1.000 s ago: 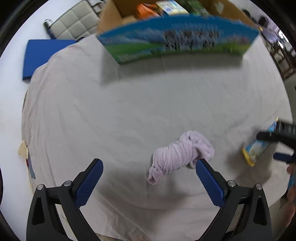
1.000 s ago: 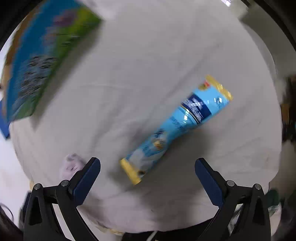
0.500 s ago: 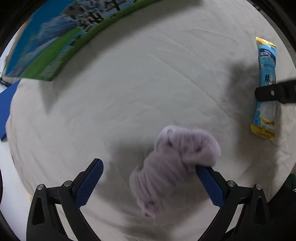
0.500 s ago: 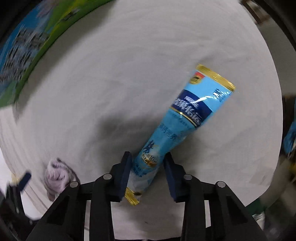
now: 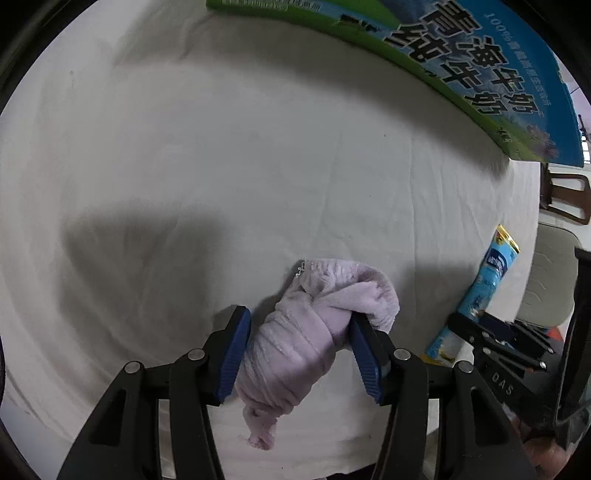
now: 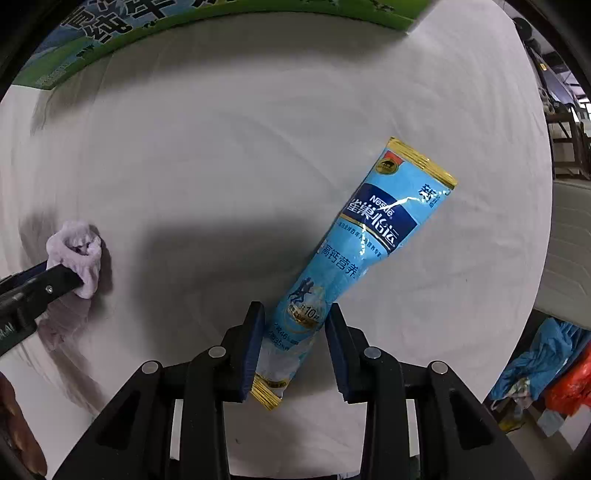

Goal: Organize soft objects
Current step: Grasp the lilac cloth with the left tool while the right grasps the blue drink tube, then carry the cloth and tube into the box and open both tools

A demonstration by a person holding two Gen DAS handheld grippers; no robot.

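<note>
A rolled lilac towel (image 5: 303,339) lies on the white cloth-covered table. My left gripper (image 5: 298,325) is shut on the towel, its blue pads (image 5: 236,350) pressing both sides of the roll. The towel also shows in the right wrist view (image 6: 79,251), with the left gripper's finger against it. A light blue Nestle pouch (image 6: 354,251) lies on the cloth. My right gripper (image 6: 293,314) is shut on the pouch's lower end. The pouch (image 5: 480,288) and the right gripper appear at the right edge of the left wrist view.
A large blue and green milk carton box (image 5: 461,62) stands at the far side of the table, also visible in the right wrist view (image 6: 184,22). Chairs (image 5: 550,273) stand beyond the table's right edge. Coloured bags (image 6: 546,376) lie on the floor at right.
My left gripper has closed from wide open onto the lilac towel. My right gripper closed on the blue pouch half a second ago and still holds it.
</note>
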